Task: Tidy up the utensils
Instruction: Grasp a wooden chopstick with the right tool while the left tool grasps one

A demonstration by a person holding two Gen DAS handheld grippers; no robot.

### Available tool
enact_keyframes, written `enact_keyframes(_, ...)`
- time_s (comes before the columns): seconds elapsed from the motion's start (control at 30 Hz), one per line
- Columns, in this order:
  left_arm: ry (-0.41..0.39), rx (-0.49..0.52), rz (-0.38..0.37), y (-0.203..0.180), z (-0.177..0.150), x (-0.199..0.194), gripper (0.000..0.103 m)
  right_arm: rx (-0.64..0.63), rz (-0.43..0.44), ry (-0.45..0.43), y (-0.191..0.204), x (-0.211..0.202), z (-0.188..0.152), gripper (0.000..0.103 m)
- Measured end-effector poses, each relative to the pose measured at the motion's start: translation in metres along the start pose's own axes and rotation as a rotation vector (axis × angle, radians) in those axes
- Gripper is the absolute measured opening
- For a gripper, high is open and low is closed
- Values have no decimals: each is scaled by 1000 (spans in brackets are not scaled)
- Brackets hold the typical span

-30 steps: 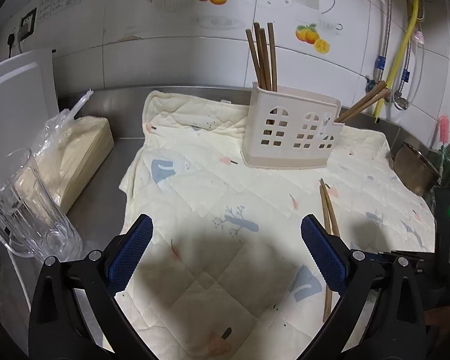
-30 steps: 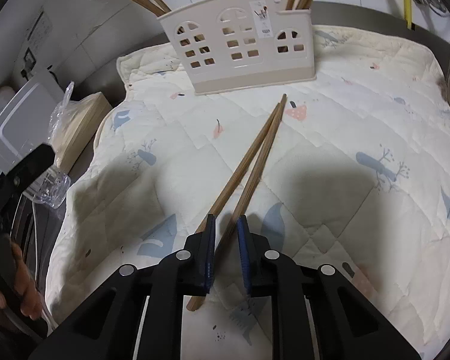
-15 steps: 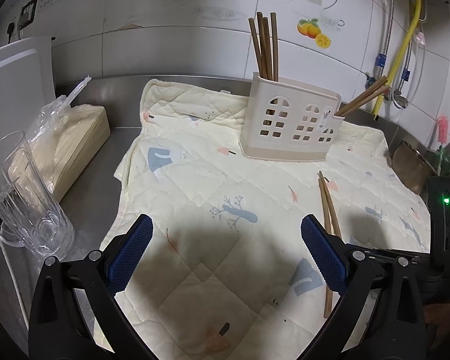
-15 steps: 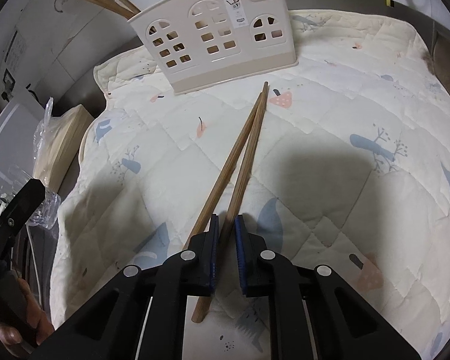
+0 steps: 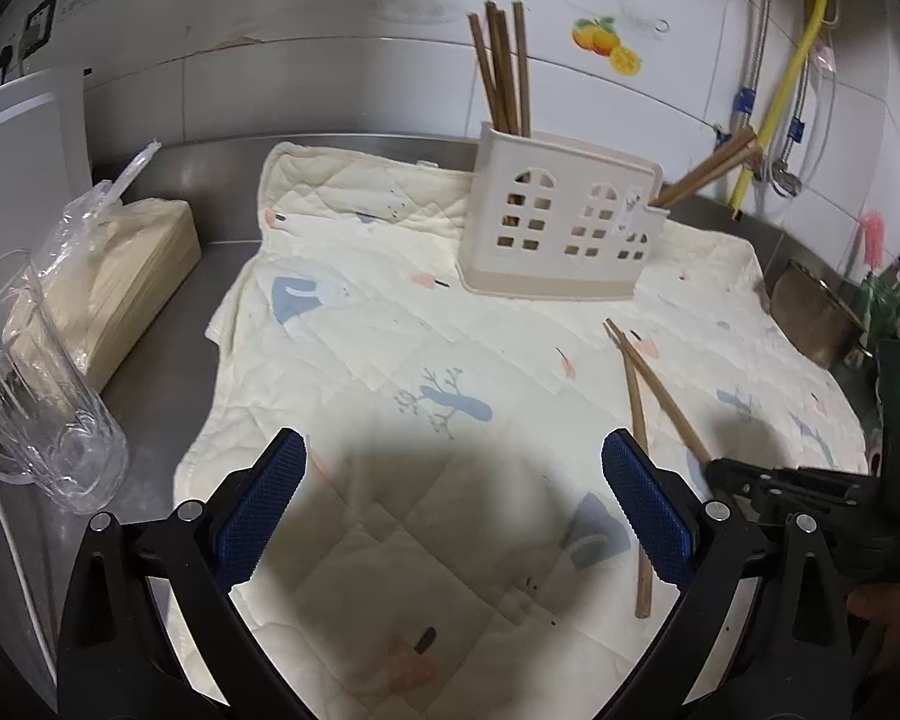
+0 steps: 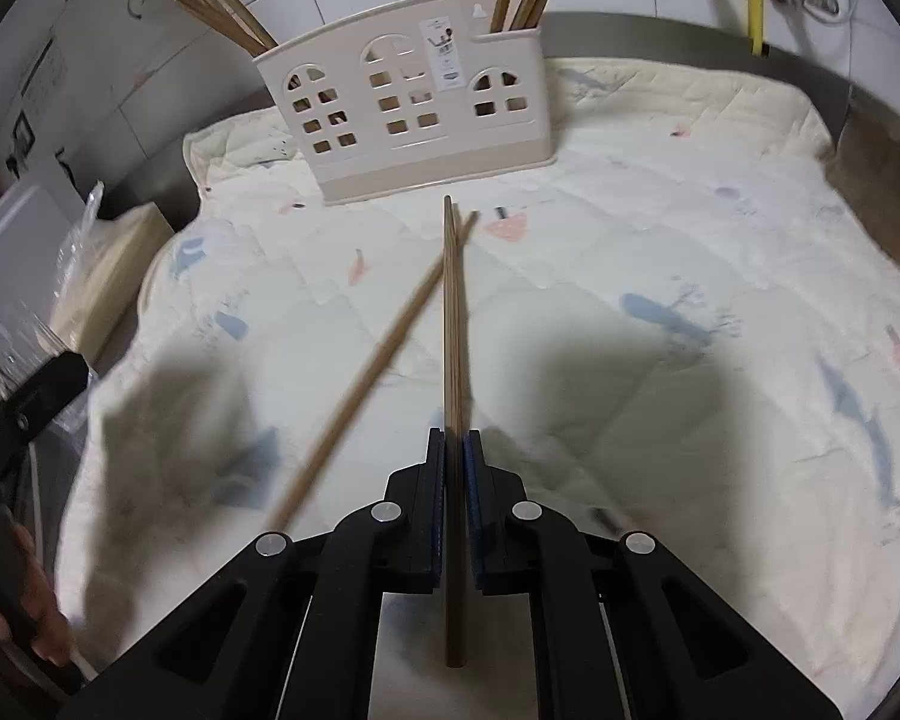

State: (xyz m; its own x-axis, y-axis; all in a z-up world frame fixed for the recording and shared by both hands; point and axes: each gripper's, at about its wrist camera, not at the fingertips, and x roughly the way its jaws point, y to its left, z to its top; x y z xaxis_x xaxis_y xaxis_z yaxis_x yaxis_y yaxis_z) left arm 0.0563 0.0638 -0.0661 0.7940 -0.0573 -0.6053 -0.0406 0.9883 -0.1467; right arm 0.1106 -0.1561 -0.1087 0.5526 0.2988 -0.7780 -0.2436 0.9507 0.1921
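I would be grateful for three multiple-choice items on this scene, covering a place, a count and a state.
1. Where does the beige plastic utensil holder with window cut-outs stand?
A on the cream quilted cloth
B in the sink
C on the white board

2. How many brown wooden chopsticks are out of the holder?
A one
B two
C four

3. What is the state of the right gripper?
A wide open
B shut on nothing
C shut on a chopstick

Answers: 1 A, its base sits on the cloth. 2 B, the gripped chopstick and the loose chopstick beside it. 3 C, the blue-padded fingers clamp one chopstick.
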Motion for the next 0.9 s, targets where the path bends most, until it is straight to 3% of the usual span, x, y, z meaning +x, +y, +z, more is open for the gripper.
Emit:
enact_keyframes(0.33, 52, 10, -94, -24, -9, 6, 98, -35, -40, -44, -29, -17, -15, 6)
enact_keyframes(0.73, 137, 94, -154, -62, -29, 25, 95, -59, 5, -42, -38, -23, -29, 8)
enact_keyframes(0.9, 190, 106, -203, -76, -36, 39, 71, -87, 13, -43, -37, -27, -36, 8)
